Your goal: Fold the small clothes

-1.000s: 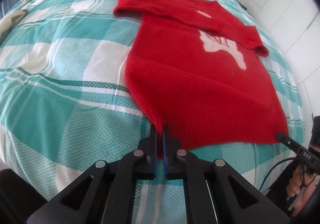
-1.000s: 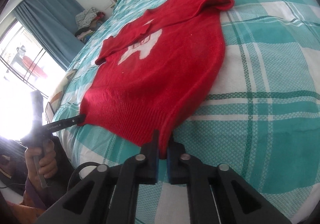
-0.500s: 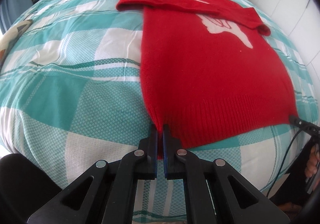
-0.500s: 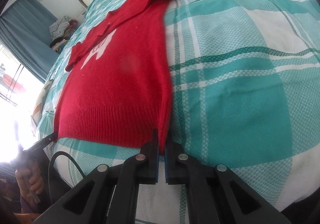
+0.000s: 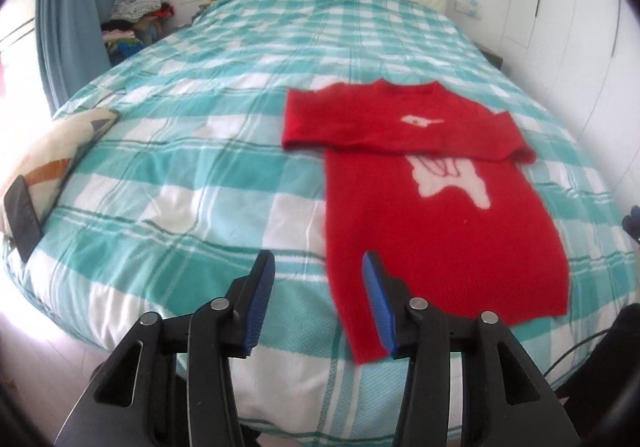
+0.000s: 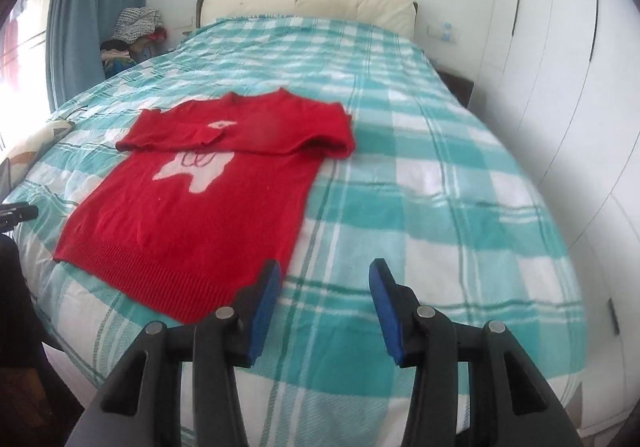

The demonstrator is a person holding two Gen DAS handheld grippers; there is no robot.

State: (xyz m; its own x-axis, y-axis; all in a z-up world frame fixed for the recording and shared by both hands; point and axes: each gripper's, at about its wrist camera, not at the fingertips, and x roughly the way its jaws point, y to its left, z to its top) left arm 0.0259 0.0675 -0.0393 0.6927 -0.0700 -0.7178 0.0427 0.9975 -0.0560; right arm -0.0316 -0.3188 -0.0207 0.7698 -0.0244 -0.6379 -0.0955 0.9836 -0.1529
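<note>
Left wrist view: our left gripper (image 5: 316, 267) hangs above the near edge of the bed (image 5: 208, 151), its jaws having just been opening, with nothing between the blue pads (image 5: 256, 299). In the right wrist view our right gripper (image 6: 325, 275) has likewise just been opening and holds nothing. The red sweater (image 5: 436, 215) lies flat on the checked teal cover by the bed's near edge, sleeves folded across its chest, over a white motif. We can read no writing on it.
</note>
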